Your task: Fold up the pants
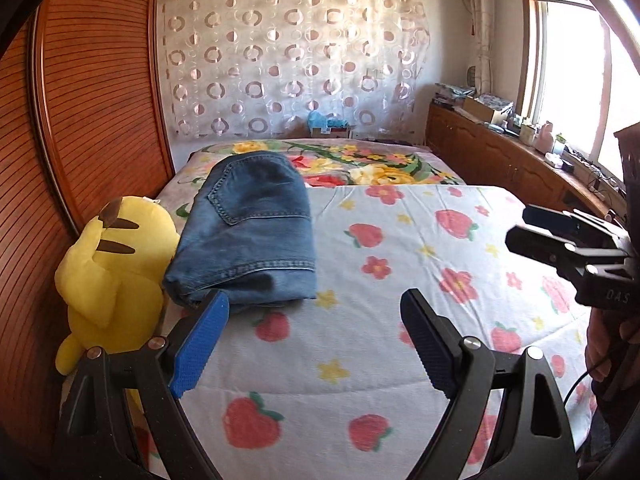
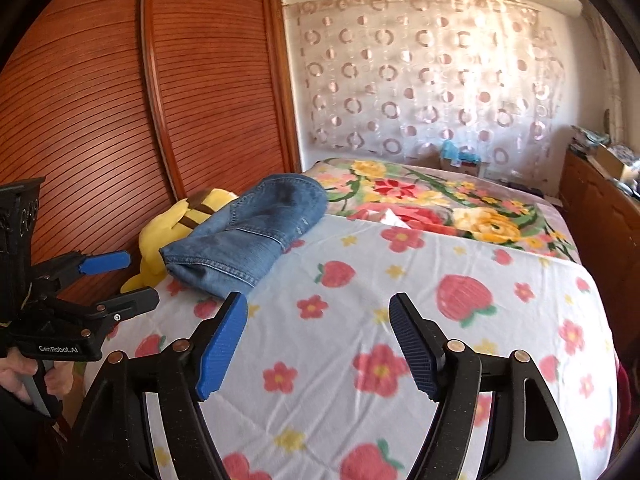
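My left gripper [image 1: 314, 320] stands wide open with nothing between its blue pads [image 1: 198, 348], hanging above the strawberry-print sheet [image 1: 400, 240] just short of the jeans' near edge. My right gripper [image 2: 318, 320] is spread open and empty too, angled down over the same sheet, and my hand [image 2: 20, 372] shows at the left gripper's handle in the right wrist view. The folded jeans [image 1: 248, 232] lie on the bed's far left side, touching the yellow plush toy [image 1: 108, 272] beside the slatted wooden wardrobe [image 1: 88, 92].

One folded pair of jeans [image 1: 248, 232], one yellow plush toy [image 1: 108, 276], two claws.
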`<state>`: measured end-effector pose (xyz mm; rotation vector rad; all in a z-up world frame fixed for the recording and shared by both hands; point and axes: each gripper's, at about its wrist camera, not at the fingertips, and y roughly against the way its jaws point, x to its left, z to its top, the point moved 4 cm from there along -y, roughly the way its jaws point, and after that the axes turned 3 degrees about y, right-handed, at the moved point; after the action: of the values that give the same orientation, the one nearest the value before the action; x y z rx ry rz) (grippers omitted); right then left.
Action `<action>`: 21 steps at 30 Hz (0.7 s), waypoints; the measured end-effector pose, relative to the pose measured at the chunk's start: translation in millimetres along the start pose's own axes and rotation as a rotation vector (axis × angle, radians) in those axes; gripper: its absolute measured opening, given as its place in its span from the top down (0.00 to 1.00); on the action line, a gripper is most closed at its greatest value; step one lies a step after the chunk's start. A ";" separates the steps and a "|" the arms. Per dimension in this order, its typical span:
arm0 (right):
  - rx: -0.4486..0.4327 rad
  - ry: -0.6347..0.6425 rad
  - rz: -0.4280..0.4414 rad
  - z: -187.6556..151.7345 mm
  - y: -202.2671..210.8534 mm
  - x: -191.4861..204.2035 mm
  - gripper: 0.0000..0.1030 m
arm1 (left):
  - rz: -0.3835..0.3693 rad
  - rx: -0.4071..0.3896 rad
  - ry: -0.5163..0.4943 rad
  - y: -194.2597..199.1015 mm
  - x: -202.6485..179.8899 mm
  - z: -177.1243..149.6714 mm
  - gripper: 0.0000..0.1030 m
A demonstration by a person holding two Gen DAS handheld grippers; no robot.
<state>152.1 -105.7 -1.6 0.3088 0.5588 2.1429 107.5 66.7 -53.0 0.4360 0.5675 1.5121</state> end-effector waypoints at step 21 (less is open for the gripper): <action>-0.057 -0.119 -0.206 -31.0 96.2 -29.7 0.20 | -0.049 -0.063 -0.071 29.7 -80.6 9.7 0.14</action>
<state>89.6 -188.0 18.7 0.3302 0.4408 1.9249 91.7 -12.1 -21.3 0.4223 0.4709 1.4577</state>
